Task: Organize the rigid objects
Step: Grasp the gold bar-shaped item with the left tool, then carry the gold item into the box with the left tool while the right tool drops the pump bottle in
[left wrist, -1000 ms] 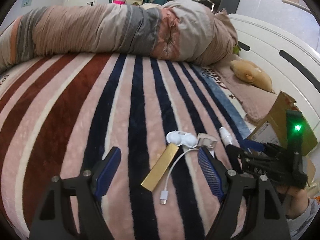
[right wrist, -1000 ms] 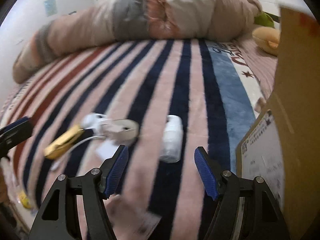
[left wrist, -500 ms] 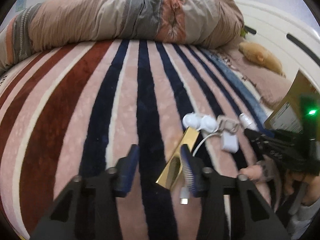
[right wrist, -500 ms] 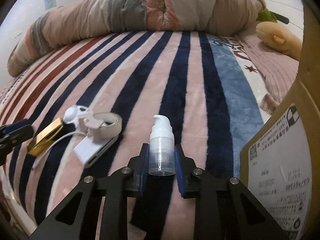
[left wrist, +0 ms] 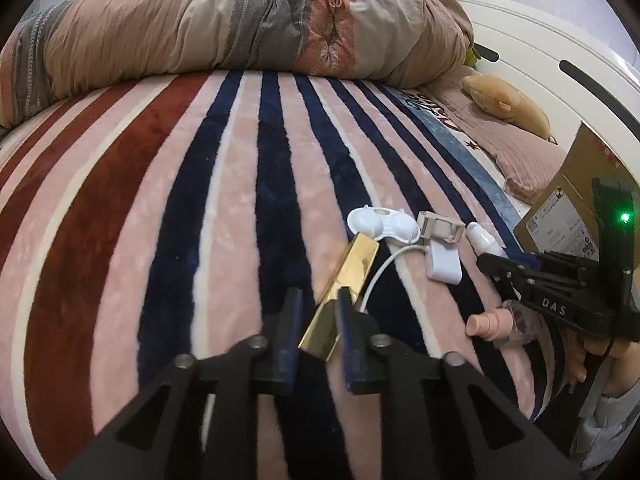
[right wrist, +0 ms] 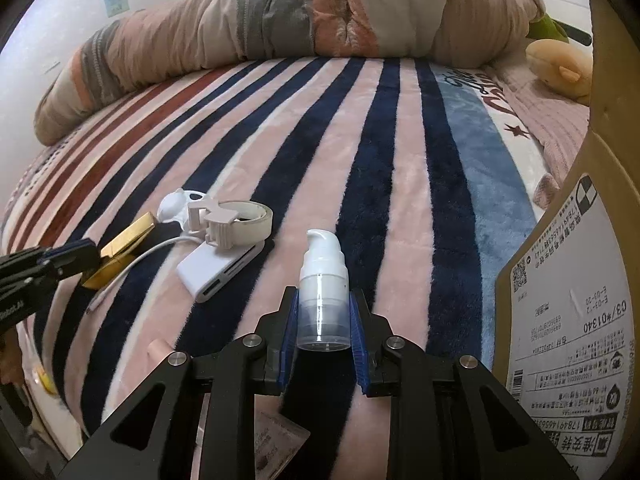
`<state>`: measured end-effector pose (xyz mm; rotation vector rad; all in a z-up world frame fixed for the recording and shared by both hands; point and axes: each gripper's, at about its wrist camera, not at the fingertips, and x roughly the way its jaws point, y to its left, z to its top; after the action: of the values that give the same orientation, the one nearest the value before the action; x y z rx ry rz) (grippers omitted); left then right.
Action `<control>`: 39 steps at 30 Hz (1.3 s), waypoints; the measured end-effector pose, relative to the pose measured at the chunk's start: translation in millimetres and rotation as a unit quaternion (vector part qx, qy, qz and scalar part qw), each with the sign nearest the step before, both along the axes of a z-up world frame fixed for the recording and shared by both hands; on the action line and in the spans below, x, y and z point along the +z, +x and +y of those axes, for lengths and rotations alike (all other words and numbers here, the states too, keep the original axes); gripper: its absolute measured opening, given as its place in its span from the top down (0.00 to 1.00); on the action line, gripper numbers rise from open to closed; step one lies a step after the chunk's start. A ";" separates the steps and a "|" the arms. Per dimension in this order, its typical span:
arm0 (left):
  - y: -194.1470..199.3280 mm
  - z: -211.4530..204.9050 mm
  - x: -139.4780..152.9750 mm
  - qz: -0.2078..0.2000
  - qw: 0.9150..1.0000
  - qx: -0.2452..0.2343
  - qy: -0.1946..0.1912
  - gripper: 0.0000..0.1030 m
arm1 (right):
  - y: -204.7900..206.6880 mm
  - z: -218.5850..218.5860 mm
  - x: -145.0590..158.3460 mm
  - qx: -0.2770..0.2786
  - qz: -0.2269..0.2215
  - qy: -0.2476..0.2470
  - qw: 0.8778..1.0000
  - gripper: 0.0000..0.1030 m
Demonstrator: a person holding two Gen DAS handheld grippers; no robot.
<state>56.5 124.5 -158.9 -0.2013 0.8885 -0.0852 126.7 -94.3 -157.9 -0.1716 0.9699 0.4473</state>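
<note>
**On the striped blanket: both grippers loaded, box to the right**

Beside the cardboard box (right wrist: 568, 320), on its left, the right gripper (right wrist: 323, 326) pinches a white pump bottle (right wrist: 323, 280) across its clear lower body, nozzle pointing away, blue pads flat on both sides. Further left of the box, the left gripper (left wrist: 316, 330) is closed on the near end of a gold bar (left wrist: 344, 280); the bar lies along the striped blanket (left wrist: 160, 220) and its far end reaches a white double-domed piece (left wrist: 380, 222).

Judgement: both picks look seated, so the step in hand is lift and carry, probably to the box.
- Bottle: grip sits low on a smooth round body. Keep it level; a tilt could let it slip forward.
- Gold bar: held at one end only, so the long free end may droop or swing. Lift straight up, clear of the white cable (left wrist: 384, 268) running beside it, which could drag along.

Left of the box also lie a tape ring (right wrist: 240, 220) with a clip on it and a white card reader (right wrist: 220, 268), touching.

Hard to make out:
- The box's opening is cut off in both views.
- Whether the bar has left the blanket: cannot tell.
- Small pink item and clear wrapper under the right gripper, seen from the left wrist, unidentified.
</note>
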 end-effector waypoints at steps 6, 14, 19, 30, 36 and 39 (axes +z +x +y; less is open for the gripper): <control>18.3 -14.4 -9.6 0.012 1.000 -0.024 0.007 0.72 | 3.2 -1.0 0.3 0.003 0.004 0.003 1.000 0.81; 8.4 -13.3 -8.2 0.015 1.000 -0.015 0.022 0.84 | 2.0 -3.5 2.5 0.010 0.008 0.010 1.000 0.81; -5.7 -6.4 -7.4 0.018 1.000 0.001 0.023 0.85 | -1.8 -3.1 4.9 0.015 0.013 0.019 1.000 0.81; 6.6 -7.3 -18.8 0.011 1.000 0.012 0.026 0.85 | 0.8 3.6 1.2 0.018 0.006 -0.002 1.000 0.81; -2.3 -8.2 -7.5 0.002 0.999 0.017 0.036 0.86 | -13.0 4.5 21.8 0.020 -0.016 0.016 1.000 0.81; -13.0 -8.4 8.0 -0.014 0.999 0.021 0.037 0.85 | -25.9 7.4 42.5 0.033 -0.031 0.031 0.998 0.81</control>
<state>43.5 116.1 -150.8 -0.1482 0.8573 -0.0166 100.8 -87.0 -115.4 -0.1608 0.8895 0.5281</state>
